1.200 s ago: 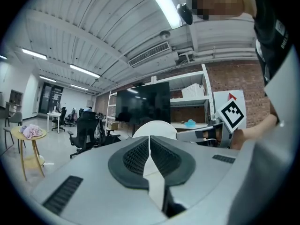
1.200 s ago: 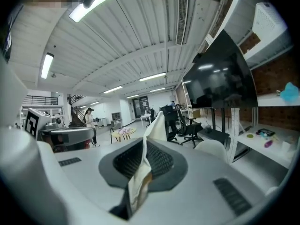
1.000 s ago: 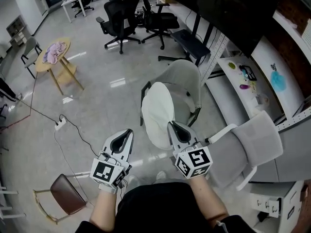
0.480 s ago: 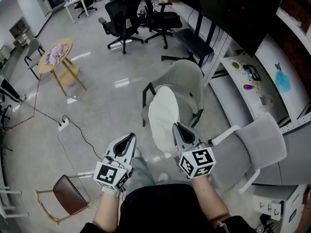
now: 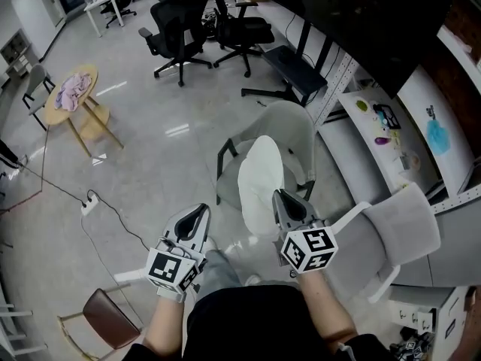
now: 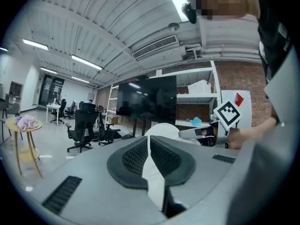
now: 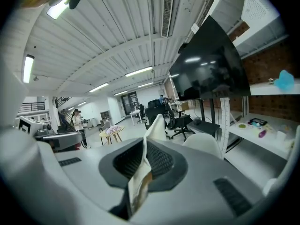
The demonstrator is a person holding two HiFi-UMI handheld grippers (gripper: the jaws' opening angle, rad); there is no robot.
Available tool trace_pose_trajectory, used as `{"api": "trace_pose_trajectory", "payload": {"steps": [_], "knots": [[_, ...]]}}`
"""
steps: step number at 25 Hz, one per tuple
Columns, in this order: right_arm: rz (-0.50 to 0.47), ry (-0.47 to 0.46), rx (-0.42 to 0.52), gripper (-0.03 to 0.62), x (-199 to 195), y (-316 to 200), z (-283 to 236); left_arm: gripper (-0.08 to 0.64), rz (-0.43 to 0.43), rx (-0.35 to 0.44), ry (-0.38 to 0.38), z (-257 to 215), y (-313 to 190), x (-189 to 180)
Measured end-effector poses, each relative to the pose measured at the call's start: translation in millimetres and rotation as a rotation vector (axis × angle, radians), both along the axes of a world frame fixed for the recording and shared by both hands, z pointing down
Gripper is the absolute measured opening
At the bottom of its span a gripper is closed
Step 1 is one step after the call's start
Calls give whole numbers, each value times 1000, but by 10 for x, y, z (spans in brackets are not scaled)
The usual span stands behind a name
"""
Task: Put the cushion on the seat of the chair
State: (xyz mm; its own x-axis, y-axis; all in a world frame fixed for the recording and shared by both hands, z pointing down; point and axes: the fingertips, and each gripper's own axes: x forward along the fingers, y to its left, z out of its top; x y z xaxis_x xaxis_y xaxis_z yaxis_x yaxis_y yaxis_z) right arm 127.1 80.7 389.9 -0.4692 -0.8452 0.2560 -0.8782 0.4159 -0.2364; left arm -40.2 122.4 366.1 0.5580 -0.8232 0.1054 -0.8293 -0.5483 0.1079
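The right tool (image 5: 282, 198) is clamped on the lower edge of the white cushion (image 5: 259, 175). In the right gripper view the fabric and a sewn tag stand pinched between the pads (image 7: 159, 161). The left tool (image 5: 197, 215) has its jaws together. It holds nothing and stays apart from the cushion, on its left.

Compared with a second ago, both tools have advanced with the person's step, and the cushion has come closer to the chair. The cushion hangs upright from the right tool, now across the front edge of the seat of the pale shell chair (image 5: 293, 122). It is not yet laid flat on the seat. By this reading the carry is nearly complete. What remains is to tip the cushion down onto the seat and let go.

The chair stands on a glossy grey floor (image 5: 150, 149) that reflects the ceiling lights. A second pale armchair (image 5: 394, 228) stands just beside the right tool. A power strip (image 5: 89, 204) with its cable lies on the floor to the left. Black office chairs (image 5: 176, 32) stand at the far side of the room. A large dark screen (image 5: 361, 13) hangs above a white shelf (image 5: 391, 141) along the right wall.
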Motion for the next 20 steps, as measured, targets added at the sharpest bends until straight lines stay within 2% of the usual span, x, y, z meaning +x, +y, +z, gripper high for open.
{"api": "trace_pose_trajectory", "payload": {"steps": [11, 15, 20], "knots": [[118, -3, -27, 29, -540, -955, -20, 18, 61, 3, 16, -91, -941, -794], [160, -5, -35, 29, -758, -1189, -41, 18, 79, -8, 29, -64, -1147, -1123], [194, -9, -52, 29, -902, -1350, -26, 18, 105, -29, 24, 52, -1305, -1331]]}}
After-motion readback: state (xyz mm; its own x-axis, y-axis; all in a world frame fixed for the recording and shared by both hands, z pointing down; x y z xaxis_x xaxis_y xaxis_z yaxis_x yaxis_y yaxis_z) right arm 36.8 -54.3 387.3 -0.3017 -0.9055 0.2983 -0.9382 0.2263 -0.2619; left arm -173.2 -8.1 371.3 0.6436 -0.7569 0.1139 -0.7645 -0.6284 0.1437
